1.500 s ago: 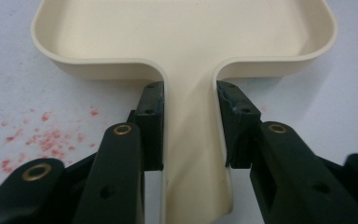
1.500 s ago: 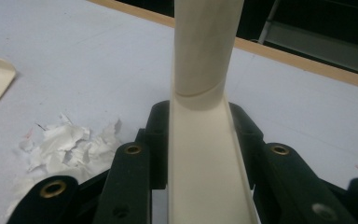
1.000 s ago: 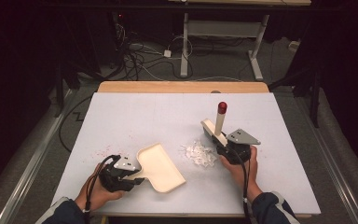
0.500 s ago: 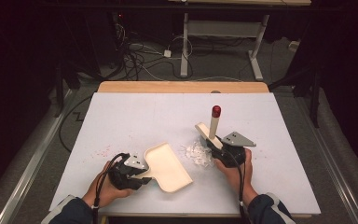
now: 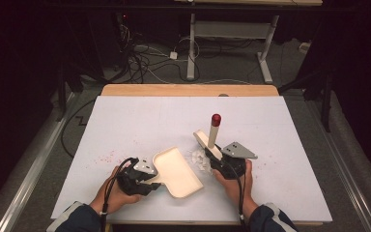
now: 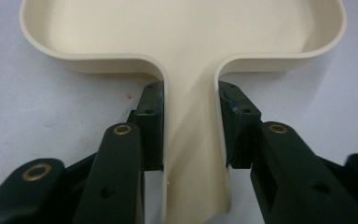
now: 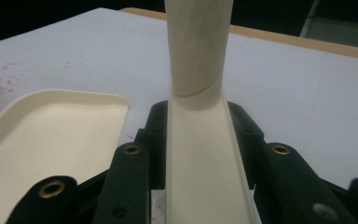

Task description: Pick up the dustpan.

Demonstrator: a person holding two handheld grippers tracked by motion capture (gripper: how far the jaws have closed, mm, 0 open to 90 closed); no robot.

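A cream dustpan [image 5: 178, 172] lies flat on the white table [image 5: 140, 121], near its front edge. My left gripper [image 5: 155, 180] is shut on its handle; in the left gripper view the pads [image 6: 151, 116] press both sides of the dustpan [image 6: 182, 37] neck. My right gripper [image 5: 217, 162] is shut on a cream brush [image 5: 213, 136] with a red cap, which stands tilted upright. A small pile of white crumbs [image 5: 199, 158] lies between the pan's mouth and the brush. In the right gripper view the brush [image 7: 198, 56] rises between the jaws, with the dustpan [image 7: 51, 135] to the left.
Pink specks [image 5: 107, 157] dot the table left of the pan. A wooden strip [image 5: 188, 90] marks the table's far edge. Cables and desk legs [image 5: 191, 53] are on the floor beyond. The far half of the table is bare white.
My right gripper has slid left and nearer with the brush, pushing the white crumbs toward the pan. The dustpan has shifted slightly right and turned its mouth toward the pile.
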